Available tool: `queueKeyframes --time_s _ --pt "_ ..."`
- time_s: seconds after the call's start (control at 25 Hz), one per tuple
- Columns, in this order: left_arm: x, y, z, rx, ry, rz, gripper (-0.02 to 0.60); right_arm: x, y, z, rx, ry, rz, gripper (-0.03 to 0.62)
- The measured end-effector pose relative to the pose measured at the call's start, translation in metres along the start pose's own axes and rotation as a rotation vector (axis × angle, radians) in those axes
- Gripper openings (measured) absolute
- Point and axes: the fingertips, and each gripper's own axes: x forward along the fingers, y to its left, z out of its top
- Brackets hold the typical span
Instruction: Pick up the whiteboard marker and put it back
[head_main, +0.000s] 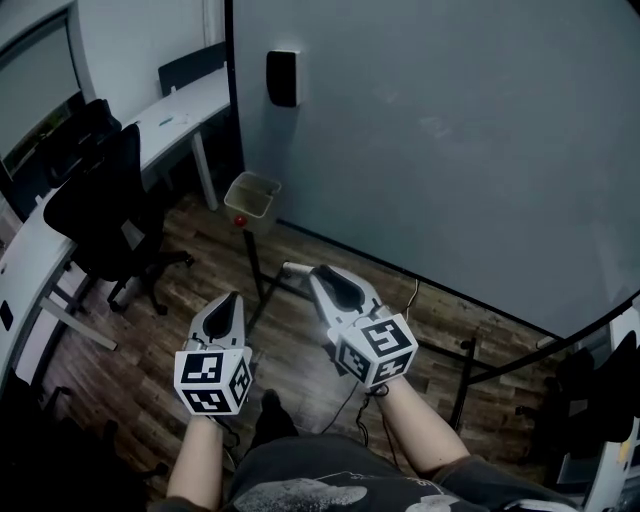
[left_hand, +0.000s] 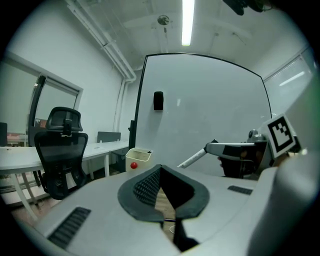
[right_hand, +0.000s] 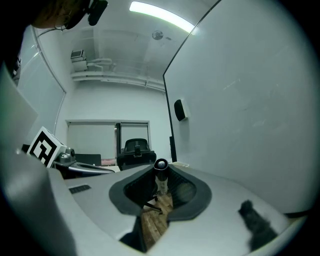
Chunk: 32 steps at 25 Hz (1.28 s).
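The right gripper (head_main: 322, 276) pinches the whiteboard marker (head_main: 294, 268) between its 2 jaws. The marker's white end sticks out past the jaw tips and hangs in the air above the wooden floor (head_main: 300, 345), in front of the lower left part of the whiteboard (head_main: 430, 130) without touching it. The left gripper (head_main: 232, 298) is to its left, apart from it. Its jaws are pressed together at the tips with nothing between them. A small cream box (head_main: 262, 180) sits by the whiteboard's lower left corner, with a red ball (head_main: 240, 221) on its front. A black block (head_main: 282, 78) is stuck high on the board. Further left stand 1 black office chair (head_main: 100, 215) and a white desk (head_main: 185, 105)
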Motion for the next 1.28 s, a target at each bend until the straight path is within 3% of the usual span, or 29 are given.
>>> queueKeyframes --time_s 0.64,1.28 --pt "0.086 0.083 0.031 -0.005 0.009 -0.042 0.013 0.122 -0.027 0.024 0.01 -0.028 -0.055 0.086" --pt "0.146 0.148 0.026 -0.024 0.04 -0.108 0.013 0.218 -0.038 -0.005 0.025 0.029 -0.115 0.086"
